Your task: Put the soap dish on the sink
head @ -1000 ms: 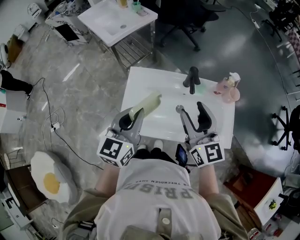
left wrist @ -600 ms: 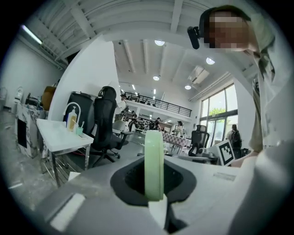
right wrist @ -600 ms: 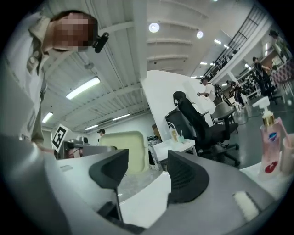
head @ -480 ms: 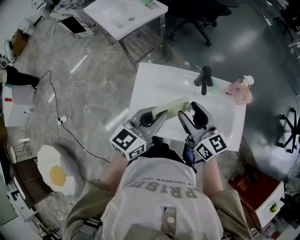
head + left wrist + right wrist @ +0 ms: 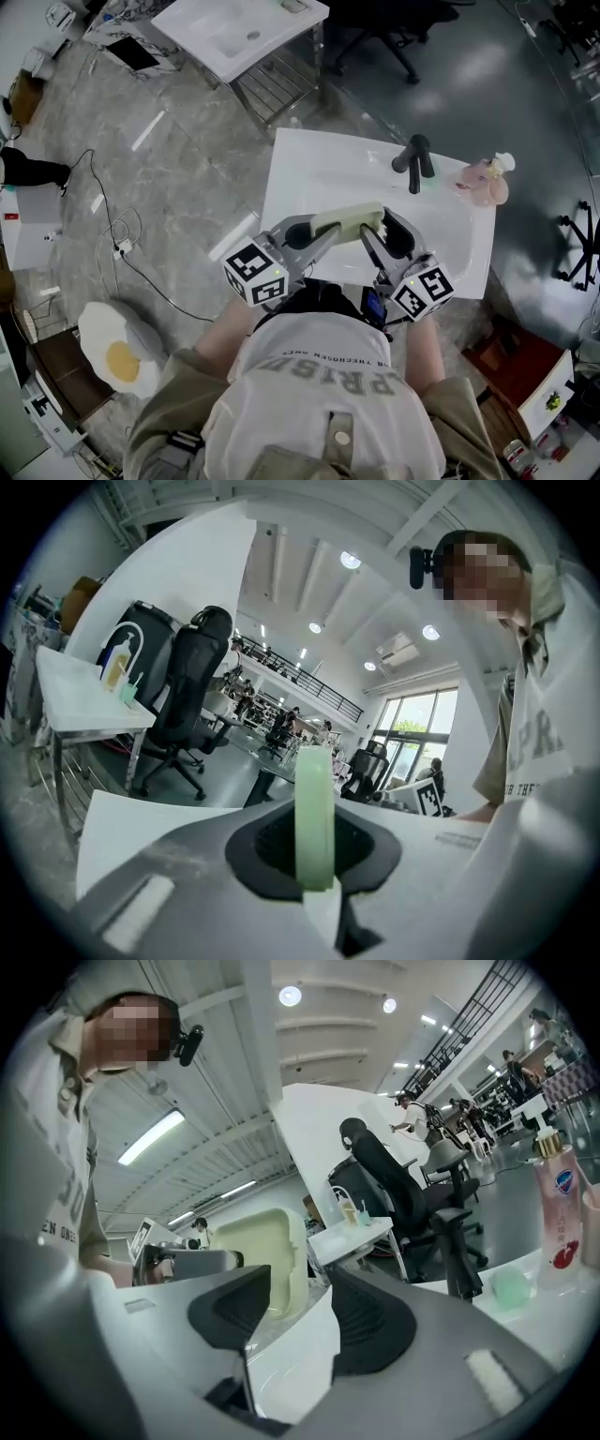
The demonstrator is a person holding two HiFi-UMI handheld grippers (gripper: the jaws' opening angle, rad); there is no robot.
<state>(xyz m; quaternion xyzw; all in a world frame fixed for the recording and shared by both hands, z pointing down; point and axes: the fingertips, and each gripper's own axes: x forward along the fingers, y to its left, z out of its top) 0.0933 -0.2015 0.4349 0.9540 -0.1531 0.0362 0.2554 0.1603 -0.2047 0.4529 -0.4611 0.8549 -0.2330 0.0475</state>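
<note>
Soap dish [image 5: 352, 221] is pinched edge-on by the left hand-held gripper [image 5: 320, 236], over the sink [image 5: 319, 169].

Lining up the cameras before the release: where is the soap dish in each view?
Head view: soap dish centre, over the sink, held by the left gripper.
Left gripper view: edge-on between the shut jaws, lower centre.
Right gripper view: left of centre, beyond the open jaws.
Shared landmark: the white sink.
</note>
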